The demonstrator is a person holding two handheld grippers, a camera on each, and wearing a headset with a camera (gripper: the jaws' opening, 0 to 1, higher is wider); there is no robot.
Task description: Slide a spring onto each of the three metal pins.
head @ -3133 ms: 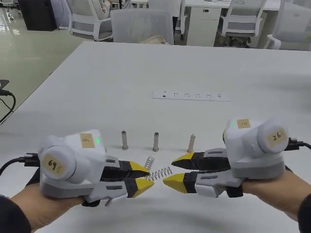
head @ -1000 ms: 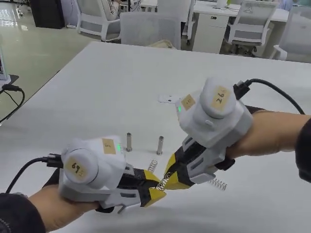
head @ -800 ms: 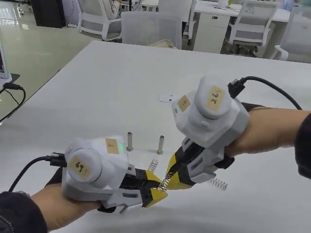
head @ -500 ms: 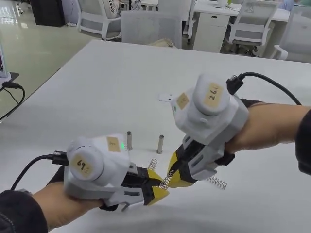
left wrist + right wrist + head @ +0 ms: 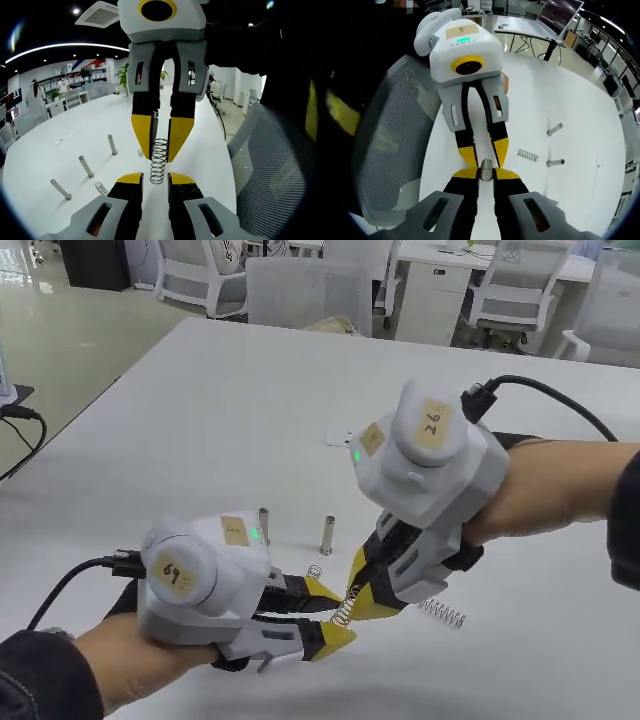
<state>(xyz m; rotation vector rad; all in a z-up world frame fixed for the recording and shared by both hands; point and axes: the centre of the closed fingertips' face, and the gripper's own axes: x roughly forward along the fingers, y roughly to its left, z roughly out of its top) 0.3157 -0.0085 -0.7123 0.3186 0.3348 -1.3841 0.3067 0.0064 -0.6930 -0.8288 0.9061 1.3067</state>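
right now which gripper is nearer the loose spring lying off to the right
Right. The right gripper has its body just left of the loose spring; the left gripper sits farther left, beyond it.

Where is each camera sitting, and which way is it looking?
Head view: on the person's head, looking down at the white table; the person's hands show, holding the left gripper and right gripper.
Left gripper view: on the left gripper, looking along its own yellow-tipped jaws at the right gripper.
Right gripper view: on the right gripper, looking along its own jaws at the left gripper.
Shared: both gripper views see the spring the right gripper pinches, plus metal pins.
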